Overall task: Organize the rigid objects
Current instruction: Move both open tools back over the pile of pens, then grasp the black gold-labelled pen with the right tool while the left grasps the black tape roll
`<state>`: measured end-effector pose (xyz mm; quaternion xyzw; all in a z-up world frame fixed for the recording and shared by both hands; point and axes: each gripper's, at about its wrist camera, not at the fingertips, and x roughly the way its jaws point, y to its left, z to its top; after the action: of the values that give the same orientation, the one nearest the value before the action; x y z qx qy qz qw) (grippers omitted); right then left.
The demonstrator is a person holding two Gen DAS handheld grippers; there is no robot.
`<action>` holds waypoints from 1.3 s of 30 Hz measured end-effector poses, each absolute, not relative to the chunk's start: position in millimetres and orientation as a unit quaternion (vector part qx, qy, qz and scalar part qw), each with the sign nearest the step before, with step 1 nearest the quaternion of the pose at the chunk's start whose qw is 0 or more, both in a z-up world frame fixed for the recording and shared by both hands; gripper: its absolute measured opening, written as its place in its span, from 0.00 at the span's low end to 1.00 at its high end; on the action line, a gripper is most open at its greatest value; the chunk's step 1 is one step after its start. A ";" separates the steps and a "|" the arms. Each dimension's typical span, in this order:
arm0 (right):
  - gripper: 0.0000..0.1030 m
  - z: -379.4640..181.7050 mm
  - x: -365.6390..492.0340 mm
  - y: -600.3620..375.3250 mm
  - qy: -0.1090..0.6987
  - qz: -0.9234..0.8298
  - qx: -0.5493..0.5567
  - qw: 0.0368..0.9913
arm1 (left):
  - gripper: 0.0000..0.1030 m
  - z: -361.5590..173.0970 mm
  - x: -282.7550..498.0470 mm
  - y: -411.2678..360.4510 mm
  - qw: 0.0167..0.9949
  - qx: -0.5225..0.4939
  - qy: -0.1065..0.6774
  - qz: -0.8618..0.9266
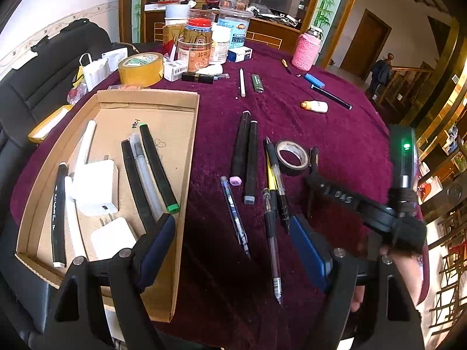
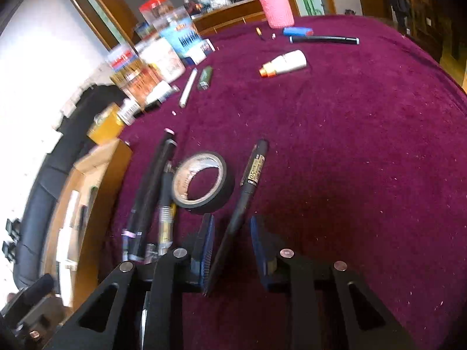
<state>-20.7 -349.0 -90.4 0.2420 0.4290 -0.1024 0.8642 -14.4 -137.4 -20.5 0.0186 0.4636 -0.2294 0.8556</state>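
Note:
A cardboard tray [image 1: 186, 145] on the maroon tablecloth holds several markers, pens and two white chargers [image 1: 96, 186]. Right of it lie two black markers [image 1: 246, 151], several pens [image 1: 271, 204] and a black tape roll [image 1: 292, 157]. My left gripper [image 1: 233, 250] is open and empty, above the tray's right wall and the loose pens. My right gripper [image 2: 232, 242] is open, its pads either side of a black pen [image 2: 248, 180] lying on the cloth beside the tape roll [image 2: 202, 182]. The right gripper also shows in the left wrist view [image 1: 313, 157].
Jars, bottles and a yellow tape roll [image 1: 141, 68] crowd the table's back left. A pink-sleeved bottle [image 1: 306, 49], a blue lighter [image 1: 314, 81], a black pen [image 1: 331, 96], a small white bottle [image 1: 315, 106], a white stick [image 1: 242, 83] and a green lighter [image 1: 257, 83] lie farther back.

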 end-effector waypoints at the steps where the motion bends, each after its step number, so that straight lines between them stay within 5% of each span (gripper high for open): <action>1: 0.21 -91.1 -18.8 -347.9 0.427 -0.110 0.234 0.867 | 0.77 -20.5 -12.9 -138.2 0.855 0.019 0.464 -0.229; 8: 0.09 -91.4 -27.6 -351.0 0.425 -0.109 0.229 0.869 | 0.77 -18.4 -0.7 -157.8 0.851 0.029 0.465 -0.243; 32: 0.08 -90.6 -107.0 -352.5 0.390 -0.078 0.220 0.891 | 0.76 -34.5 73.1 -261.5 0.823 0.087 0.486 -0.280; 35: 0.08 -89.9 -107.4 -353.5 0.386 -0.077 0.222 0.892 | 0.64 -44.1 93.6 -276.5 0.803 0.097 0.506 -0.298; 37: 0.08 -90.4 -107.9 -355.7 0.384 -0.076 0.227 0.892 | 0.46 -53.1 105.7 -283.4 0.788 0.110 0.527 -0.299; 39: 0.08 -90.0 -108.4 -356.2 0.382 -0.075 0.230 0.892 | 0.44 -57.5 111.1 -286.7 0.775 0.109 0.538 -0.313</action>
<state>-108.4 -356.2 -90.0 0.2301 0.3825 -0.0745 0.8917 111.1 -286.7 -57.5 0.1092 0.5382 -0.3126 0.7751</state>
